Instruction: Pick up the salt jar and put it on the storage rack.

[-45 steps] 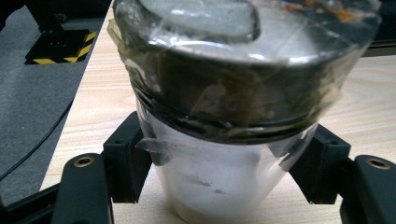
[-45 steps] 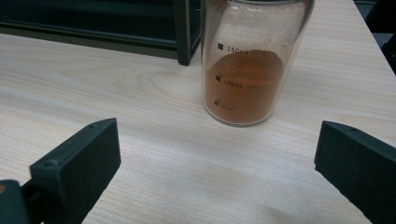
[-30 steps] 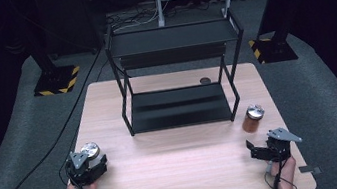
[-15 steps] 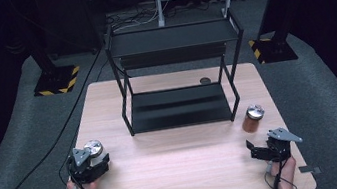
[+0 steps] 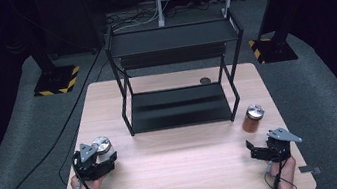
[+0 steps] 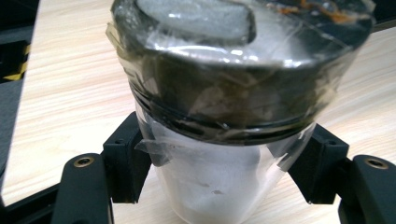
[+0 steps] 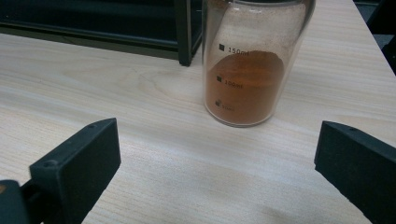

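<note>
Change: your left gripper [image 5: 99, 158] has come up a little and shifted toward the middle of the high view's lower left since a second ago, carrying the white jar [image 5: 102, 147] with it; I judge the lift is under way and the shelf rack [image 5: 180, 104] is the likely goal.
Left claw: closed on the white jar [image 6: 219, 184], pads [image 6: 128, 161] pressing the glass just below its taped lid.
Right claw: your right gripper [image 5: 259, 149], lower right, stands wide open and holds nothing.
Brown jar: the brown jar [image 5: 251, 118] stands upright just above that claw, ahead of the open jaws, untouched [image 7: 247, 70].
</note>
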The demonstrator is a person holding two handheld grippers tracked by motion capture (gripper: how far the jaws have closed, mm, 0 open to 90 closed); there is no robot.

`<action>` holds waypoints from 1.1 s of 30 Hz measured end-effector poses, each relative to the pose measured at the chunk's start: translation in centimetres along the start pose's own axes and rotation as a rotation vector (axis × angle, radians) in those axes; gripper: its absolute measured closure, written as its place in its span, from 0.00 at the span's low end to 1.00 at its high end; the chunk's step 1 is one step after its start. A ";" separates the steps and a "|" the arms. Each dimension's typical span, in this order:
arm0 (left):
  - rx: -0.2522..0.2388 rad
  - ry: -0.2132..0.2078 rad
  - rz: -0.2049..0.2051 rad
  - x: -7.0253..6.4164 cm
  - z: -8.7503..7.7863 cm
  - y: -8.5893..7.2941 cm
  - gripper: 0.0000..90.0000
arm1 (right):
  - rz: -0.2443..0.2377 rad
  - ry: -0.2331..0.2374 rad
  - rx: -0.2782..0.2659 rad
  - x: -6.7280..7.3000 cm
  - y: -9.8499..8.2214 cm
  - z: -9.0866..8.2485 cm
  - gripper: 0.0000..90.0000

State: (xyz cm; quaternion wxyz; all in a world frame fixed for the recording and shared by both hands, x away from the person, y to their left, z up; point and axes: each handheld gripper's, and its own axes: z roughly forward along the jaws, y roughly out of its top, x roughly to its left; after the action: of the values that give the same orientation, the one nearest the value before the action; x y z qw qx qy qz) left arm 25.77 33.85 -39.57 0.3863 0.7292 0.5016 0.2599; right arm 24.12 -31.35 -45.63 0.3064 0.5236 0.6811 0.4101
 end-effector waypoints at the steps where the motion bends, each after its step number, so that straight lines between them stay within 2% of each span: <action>1: 0.003 -0.004 0.009 -0.1 0.0 0.2 0.34 | 0.000 -0.001 0.000 0.0 0.0 0.0 0.00; 20: 0.024 -0.086 0.083 -1.2 0.3 3.1 0.34 | 0.000 -0.001 -0.002 0.0 0.0 0.0 0.00; 33: 0.048 -0.120 0.136 -2.0 0.8 4.7 0.34 | -0.003 -0.001 0.000 0.0 0.0 0.0 0.00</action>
State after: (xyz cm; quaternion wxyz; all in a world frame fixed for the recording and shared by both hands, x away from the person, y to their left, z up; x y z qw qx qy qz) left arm 28.15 30.84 -36.14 0.3796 0.7848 0.4329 0.2295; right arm 24.12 -31.31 -45.63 0.3073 0.5229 0.6816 0.4094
